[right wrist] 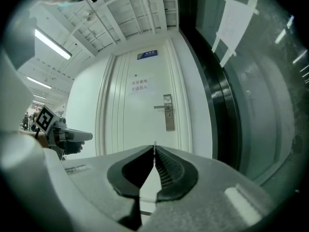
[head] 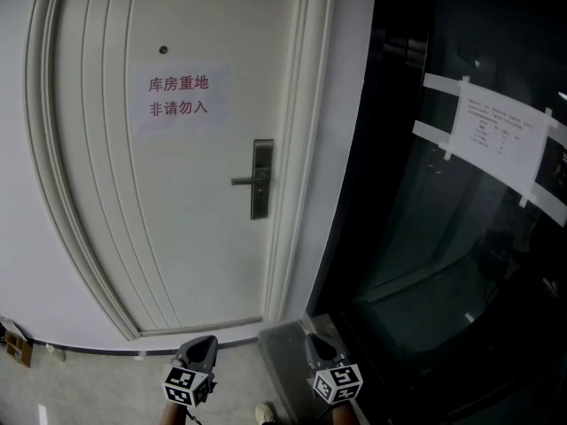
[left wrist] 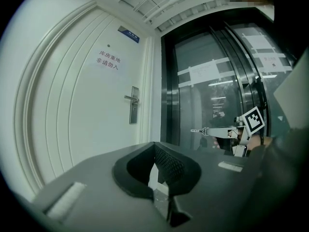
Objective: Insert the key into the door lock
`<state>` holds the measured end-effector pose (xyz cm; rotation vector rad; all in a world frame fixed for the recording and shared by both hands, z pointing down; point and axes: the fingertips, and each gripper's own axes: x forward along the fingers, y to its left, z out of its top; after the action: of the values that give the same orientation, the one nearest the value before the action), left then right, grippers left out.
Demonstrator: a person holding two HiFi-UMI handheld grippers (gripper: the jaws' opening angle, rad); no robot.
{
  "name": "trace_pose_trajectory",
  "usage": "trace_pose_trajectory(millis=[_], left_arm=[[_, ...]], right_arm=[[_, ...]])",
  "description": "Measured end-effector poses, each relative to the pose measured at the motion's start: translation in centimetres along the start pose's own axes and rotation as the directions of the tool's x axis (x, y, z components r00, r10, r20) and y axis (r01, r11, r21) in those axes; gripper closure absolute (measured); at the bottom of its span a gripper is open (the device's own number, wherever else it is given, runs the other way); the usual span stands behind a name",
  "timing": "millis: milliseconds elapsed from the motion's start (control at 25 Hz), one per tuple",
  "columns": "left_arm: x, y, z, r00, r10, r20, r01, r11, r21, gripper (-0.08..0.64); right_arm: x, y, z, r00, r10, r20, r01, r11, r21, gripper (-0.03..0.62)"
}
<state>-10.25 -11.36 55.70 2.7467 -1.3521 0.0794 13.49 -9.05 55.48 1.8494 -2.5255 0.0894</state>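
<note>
Key (left wrist: 200, 130) pinched in right hand-held gripper (right wrist: 154, 149), left hand-held gripper (left wrist: 154, 145) pressed together, empty; best held level, squared to door lock (head: 260, 193).

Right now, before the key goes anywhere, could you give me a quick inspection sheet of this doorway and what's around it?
Surface: grey floor; no table.
Job's things: key sticks out of the right gripper; lock plate with lever handle on the closed white door.
Clutter: small brown object on the floor at far left.
Grippers: left gripper shut, empty; right gripper shut on the key; both short of the door.
Cables: nothing seen.
Surroundings: red-lettered paper sign; dark glass wall with taped notices.
</note>
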Motion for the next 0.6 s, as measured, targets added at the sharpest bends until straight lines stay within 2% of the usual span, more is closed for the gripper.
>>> trace_pose_trajectory(millis=[600], left_arm=[[9.6,5.2,1.3,0.998,0.070,-0.010,-0.070,0.997,-0.019,0.558]], right_arm=[[11.3,-5.9,1.2,0.998,0.063,0.001,-0.063,0.998,0.022,0.583]])
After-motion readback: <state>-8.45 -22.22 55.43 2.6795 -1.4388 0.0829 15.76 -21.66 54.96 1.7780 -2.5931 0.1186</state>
